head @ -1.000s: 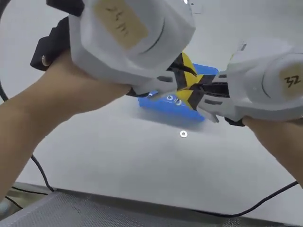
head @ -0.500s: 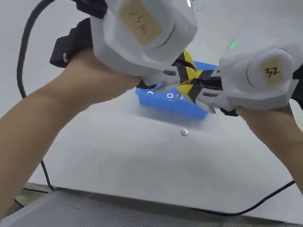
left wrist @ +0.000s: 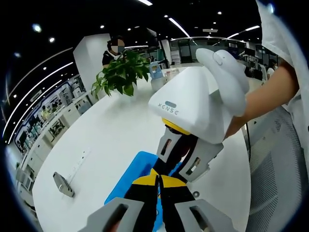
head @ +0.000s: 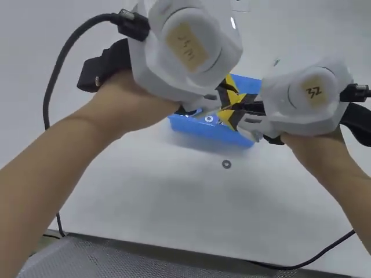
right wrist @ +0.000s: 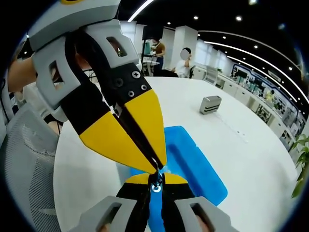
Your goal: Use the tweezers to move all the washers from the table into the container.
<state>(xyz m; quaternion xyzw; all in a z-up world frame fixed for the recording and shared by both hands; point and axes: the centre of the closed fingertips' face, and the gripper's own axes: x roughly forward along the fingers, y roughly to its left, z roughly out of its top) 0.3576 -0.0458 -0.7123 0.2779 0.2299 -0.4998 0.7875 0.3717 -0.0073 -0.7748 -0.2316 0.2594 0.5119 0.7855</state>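
One washer [head: 226, 164] lies on the table [head: 174, 197], just off the container [head: 203, 131] front edge, not touching. A second washer [head: 208, 119] lies inside. Over the container my left gripper [left wrist: 160, 178] and right gripper [right wrist: 157, 180] meet tip to tip, jaws squeezed almost together. A ring [right wrist: 156, 187] sits at the right tips; can't tell if it's pinched.
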